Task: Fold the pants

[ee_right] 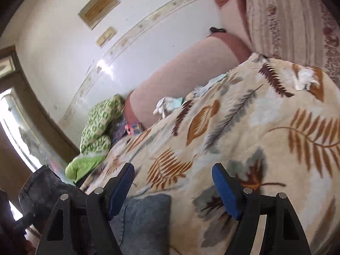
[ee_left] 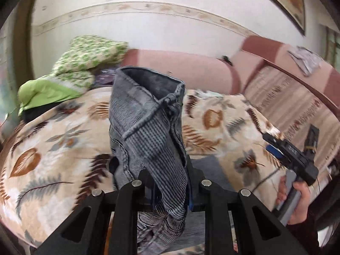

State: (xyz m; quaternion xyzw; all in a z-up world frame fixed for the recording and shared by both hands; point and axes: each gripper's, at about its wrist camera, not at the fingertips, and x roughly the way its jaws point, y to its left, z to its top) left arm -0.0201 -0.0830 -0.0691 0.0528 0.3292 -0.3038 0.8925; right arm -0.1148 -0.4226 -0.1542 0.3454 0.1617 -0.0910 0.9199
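The grey ribbed pants hang bunched above the leaf-patterned blanket, with an open hem at the top. My left gripper is shut on the pants near their lower part. In the right wrist view the dark lifted pants show at the lower left. My right gripper stands open over the blanket with nothing between its blue pads. A flat blue-grey piece of cloth lies just below it. A hand holds the right gripper at the right of the left wrist view.
A green patterned quilt and a green cloth are piled at the far left. The pink sofa back runs behind the blanket. Small white and pale cloths lie by the back, and another white cloth lies at the right.
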